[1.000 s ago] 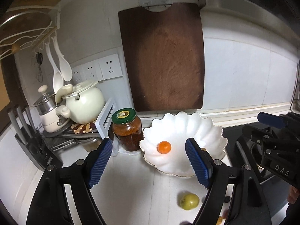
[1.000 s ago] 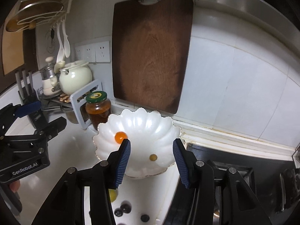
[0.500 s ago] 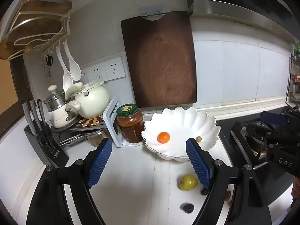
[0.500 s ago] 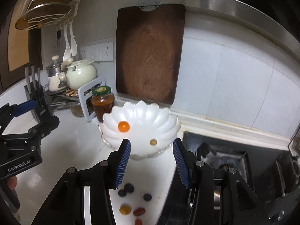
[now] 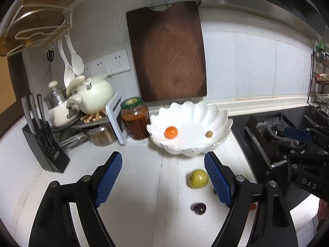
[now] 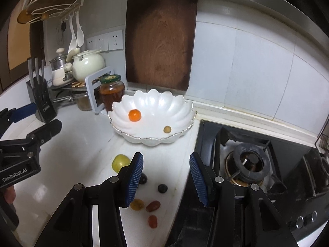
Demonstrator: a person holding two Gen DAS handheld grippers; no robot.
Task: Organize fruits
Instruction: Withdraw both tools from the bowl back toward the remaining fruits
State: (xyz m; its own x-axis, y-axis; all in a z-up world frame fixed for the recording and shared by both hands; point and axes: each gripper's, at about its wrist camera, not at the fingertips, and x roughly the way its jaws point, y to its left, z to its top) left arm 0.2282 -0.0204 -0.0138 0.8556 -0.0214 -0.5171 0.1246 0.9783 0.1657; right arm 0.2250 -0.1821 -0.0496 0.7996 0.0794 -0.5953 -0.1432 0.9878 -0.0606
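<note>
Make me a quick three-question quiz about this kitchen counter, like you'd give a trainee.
1. True or false: the white scalloped bowl holds two fruits.
2. Which is nearest the green fruit? A) glass jar B) dark grape C) knife block
3. Fill in: the fingers of the left gripper and right gripper hold ____.

Key: 1 true, the orange fruit and a small tan one; 2 B; 3 nothing, both are open over the counter.
</note>
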